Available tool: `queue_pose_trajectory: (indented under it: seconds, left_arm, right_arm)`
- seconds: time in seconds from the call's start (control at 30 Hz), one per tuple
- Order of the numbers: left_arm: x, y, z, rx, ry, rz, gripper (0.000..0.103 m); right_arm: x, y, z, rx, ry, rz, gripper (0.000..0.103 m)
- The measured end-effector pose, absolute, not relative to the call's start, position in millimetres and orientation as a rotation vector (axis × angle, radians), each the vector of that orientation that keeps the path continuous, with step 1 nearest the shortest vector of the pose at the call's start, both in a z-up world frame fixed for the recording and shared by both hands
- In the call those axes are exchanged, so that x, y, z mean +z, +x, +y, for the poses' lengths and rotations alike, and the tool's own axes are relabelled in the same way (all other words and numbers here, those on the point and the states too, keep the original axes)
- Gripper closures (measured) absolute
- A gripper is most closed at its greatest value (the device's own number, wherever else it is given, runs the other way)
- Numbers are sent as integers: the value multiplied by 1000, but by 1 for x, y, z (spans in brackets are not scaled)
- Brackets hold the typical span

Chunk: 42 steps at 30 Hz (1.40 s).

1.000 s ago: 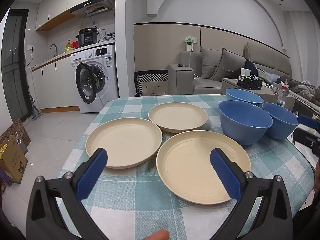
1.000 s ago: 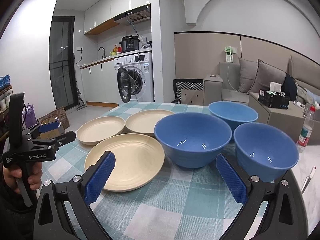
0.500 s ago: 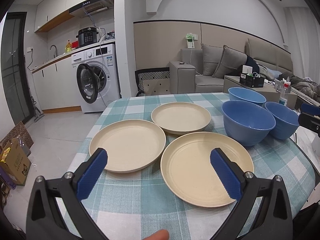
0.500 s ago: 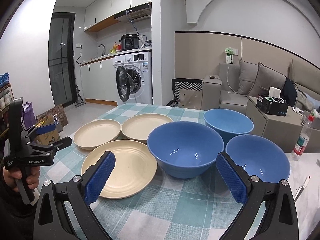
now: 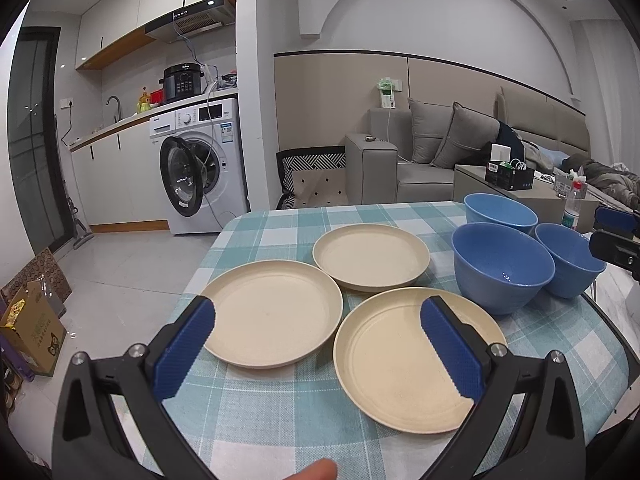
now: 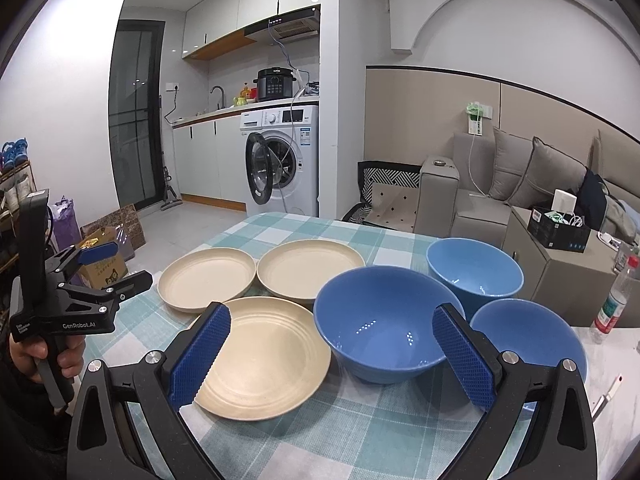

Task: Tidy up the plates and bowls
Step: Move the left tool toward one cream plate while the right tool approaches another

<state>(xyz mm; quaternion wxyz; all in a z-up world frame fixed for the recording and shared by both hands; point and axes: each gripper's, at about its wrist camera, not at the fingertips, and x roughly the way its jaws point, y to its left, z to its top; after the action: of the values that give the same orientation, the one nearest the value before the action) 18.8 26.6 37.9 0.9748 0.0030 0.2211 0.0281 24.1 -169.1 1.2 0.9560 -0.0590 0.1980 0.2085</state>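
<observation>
Three cream plates lie flat on the checked tablecloth: a left plate (image 5: 272,312), a far plate (image 5: 370,256) and a near plate (image 5: 400,356). Three blue bowls stand to their right: a middle bowl (image 5: 500,266), a far bowl (image 5: 498,210) and a right bowl (image 5: 568,264). My left gripper (image 5: 318,346) is open and empty, held above the near edge, in front of the left and near plates. My right gripper (image 6: 332,352) is open and empty, in front of the middle bowl (image 6: 384,320) and the near plate (image 6: 260,356).
The table (image 5: 280,420) has a teal and white checked cloth. The left gripper also shows at the left of the right wrist view (image 6: 104,264). A washing machine (image 5: 200,168) with its door open, a sofa (image 5: 440,152) and a water bottle (image 6: 612,300) lie beyond the table.
Both grippers have drawn back and risen a little from the table, so plates and bowls look smaller and farther. Nothing on the table has moved. Both grippers stay open.
</observation>
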Motion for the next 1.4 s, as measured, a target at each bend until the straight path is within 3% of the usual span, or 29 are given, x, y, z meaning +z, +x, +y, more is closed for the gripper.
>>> queue_pose_trajectory:
  seconds: [0.97,1.4]
  left_arm:
    - [52,64,100,220,-60,488,0]
    - [46,93,122,305,-60,537,0]
  right_arm:
    - [35,87,-86,528,-99,498,0]
    - [20,134,-47,563,-61,608,0]
